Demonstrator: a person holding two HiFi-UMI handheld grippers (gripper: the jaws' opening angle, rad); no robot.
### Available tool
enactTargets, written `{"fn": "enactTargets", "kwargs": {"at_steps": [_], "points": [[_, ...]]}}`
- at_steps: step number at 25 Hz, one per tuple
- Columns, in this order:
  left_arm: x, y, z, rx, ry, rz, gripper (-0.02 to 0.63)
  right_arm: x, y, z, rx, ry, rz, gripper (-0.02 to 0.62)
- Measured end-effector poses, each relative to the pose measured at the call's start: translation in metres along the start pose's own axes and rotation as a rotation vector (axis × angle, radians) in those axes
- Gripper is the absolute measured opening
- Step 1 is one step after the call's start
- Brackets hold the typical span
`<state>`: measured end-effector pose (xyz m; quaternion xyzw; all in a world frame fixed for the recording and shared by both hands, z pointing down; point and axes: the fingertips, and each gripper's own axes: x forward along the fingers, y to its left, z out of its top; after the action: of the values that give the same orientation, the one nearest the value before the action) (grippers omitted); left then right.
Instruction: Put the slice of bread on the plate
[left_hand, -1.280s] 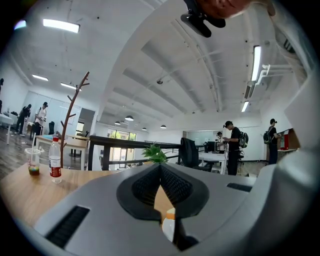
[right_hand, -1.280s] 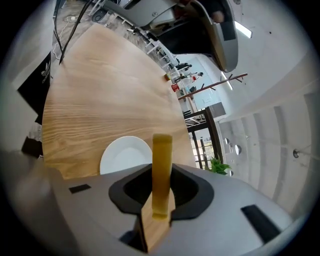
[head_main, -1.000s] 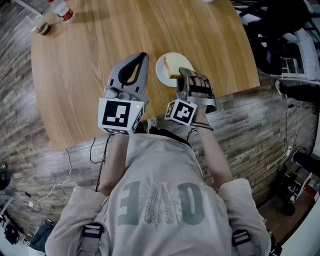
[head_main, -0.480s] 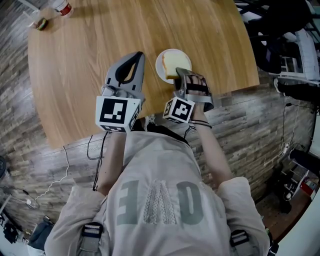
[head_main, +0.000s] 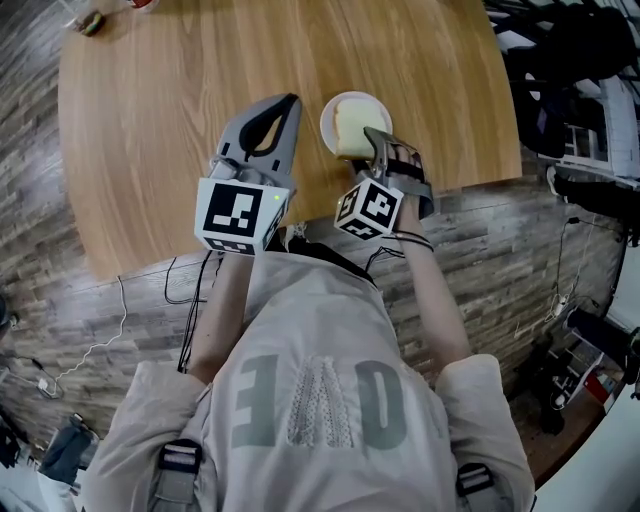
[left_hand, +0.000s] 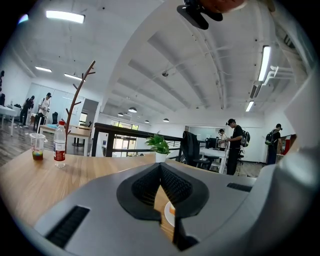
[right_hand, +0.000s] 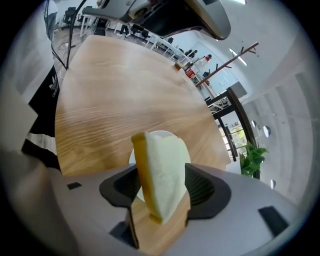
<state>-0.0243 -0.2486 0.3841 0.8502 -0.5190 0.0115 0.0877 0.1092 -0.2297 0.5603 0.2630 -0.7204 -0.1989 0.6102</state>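
Note:
A pale slice of bread (right_hand: 162, 175) stands on edge between my right gripper's (right_hand: 164, 189) jaws, over the small white plate (right_hand: 132, 157). Those jaws are opening, and a gap shows beside the crust. In the head view the bread (head_main: 352, 128) rests on the plate (head_main: 332, 112) near the table's front edge, with the right gripper (head_main: 372, 142) tilted down at it. My left gripper (head_main: 285, 105) hovers just left of the plate, its tips together and nothing in it. Through its jaws (left_hand: 161, 172) a sliver of plate (left_hand: 169, 214) shows.
The round wooden table (head_main: 200, 90) carries a water bottle (left_hand: 59, 145) and a plastic cup (left_hand: 36, 147) at its far left edge. A potted plant (left_hand: 159, 146), desks and standing people lie beyond. Cables trail over the wood floor (head_main: 100, 330) below the table.
The right gripper has sunk toward the plate with the bread and its jaws have spread apart. The left gripper has stayed beside the plate.

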Motion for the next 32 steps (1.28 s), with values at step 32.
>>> {"fn": "enactTargets", "kwargs": {"at_steps": [32], "points": [[0.021, -0.005, -0.006, -0.042, 0.003, -0.019, 0.006, -0.005, 0.006, -0.018, -0.297, -0.016, 0.542, 0.357]]}}
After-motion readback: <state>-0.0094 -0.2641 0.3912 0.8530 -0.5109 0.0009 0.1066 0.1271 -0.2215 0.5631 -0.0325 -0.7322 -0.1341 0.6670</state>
